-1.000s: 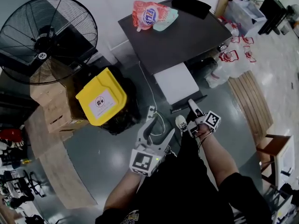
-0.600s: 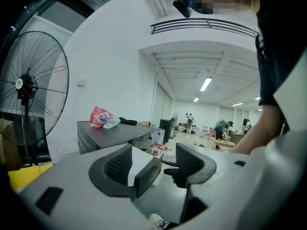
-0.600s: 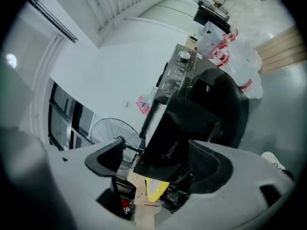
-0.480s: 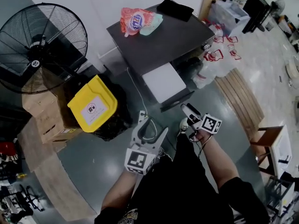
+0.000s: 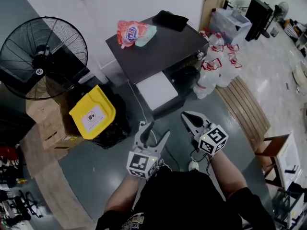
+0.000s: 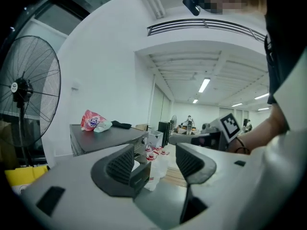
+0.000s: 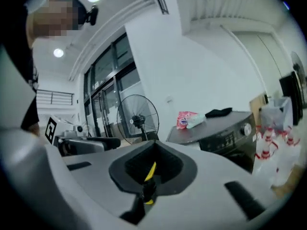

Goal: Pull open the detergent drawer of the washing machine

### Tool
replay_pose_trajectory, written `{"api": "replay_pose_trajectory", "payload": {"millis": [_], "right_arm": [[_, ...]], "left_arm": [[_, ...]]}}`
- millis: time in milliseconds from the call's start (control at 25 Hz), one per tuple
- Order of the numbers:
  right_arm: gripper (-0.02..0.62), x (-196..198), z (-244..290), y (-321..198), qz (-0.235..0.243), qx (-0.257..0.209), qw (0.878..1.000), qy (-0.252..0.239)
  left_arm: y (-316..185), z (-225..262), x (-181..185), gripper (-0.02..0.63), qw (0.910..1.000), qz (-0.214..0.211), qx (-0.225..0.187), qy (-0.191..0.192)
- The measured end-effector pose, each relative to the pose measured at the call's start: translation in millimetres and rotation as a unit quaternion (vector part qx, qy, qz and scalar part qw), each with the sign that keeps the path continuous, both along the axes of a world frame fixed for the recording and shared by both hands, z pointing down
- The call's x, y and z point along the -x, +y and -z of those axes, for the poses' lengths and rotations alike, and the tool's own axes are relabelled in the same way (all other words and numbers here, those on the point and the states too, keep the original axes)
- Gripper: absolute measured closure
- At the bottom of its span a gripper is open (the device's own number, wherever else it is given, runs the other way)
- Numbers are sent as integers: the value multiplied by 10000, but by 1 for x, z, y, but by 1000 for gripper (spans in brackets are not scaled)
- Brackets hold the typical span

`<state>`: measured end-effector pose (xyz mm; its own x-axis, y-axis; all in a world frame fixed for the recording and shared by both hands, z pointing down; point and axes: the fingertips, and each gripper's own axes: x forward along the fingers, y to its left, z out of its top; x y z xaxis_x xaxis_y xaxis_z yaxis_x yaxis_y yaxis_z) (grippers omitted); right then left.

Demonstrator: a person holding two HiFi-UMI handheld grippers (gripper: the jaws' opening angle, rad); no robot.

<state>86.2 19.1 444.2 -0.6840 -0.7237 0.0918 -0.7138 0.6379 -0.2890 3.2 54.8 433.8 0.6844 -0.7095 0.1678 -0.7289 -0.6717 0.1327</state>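
Note:
The dark grey washing machine (image 5: 160,47) stands by the white wall, ahead of both grippers; its front with a dial (image 7: 247,128) shows in the right gripper view. I cannot make out the detergent drawer. A white flat panel (image 5: 154,91) juts out low from the machine's front. My left gripper (image 5: 149,132) hovers over the floor short of that panel, its jaws open and empty (image 6: 156,162). My right gripper (image 5: 191,120) is beside it to the right, level, jaws shut with nothing held (image 7: 152,169). Neither touches the machine.
A red pouch (image 5: 130,32) and a black cloth (image 5: 170,19) lie on the machine's top. A big black fan (image 5: 43,56), cardboard boxes (image 5: 48,111) and a yellow-lidded bin (image 5: 92,113) stand to the left. Red-capped jugs (image 5: 218,71), a wooden pallet (image 5: 244,107) and a chair (image 5: 273,147) stand to the right.
The right gripper rose off the floor area, rolled over and closed its jaws. The left gripper shifted slightly toward the machine and stayed open.

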Motion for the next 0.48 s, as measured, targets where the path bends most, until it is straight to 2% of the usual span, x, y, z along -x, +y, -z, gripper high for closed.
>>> {"api": "replay_pose_trajectory", "payload": {"millis": [200, 360, 480], "right_arm": [[595, -26, 39, 35, 499, -742, 9929, 789], [595, -48, 59, 64, 904, -1068, 9858, 933], [594, -60, 67, 80, 1148, -1152, 9827, 884]], "left_arm": [[22, 8, -38, 356, 9985, 538, -56, 9], [49, 17, -65, 410, 9947, 1012, -175, -50], [69, 19, -75, 488, 9895, 1424, -221, -133]]}}
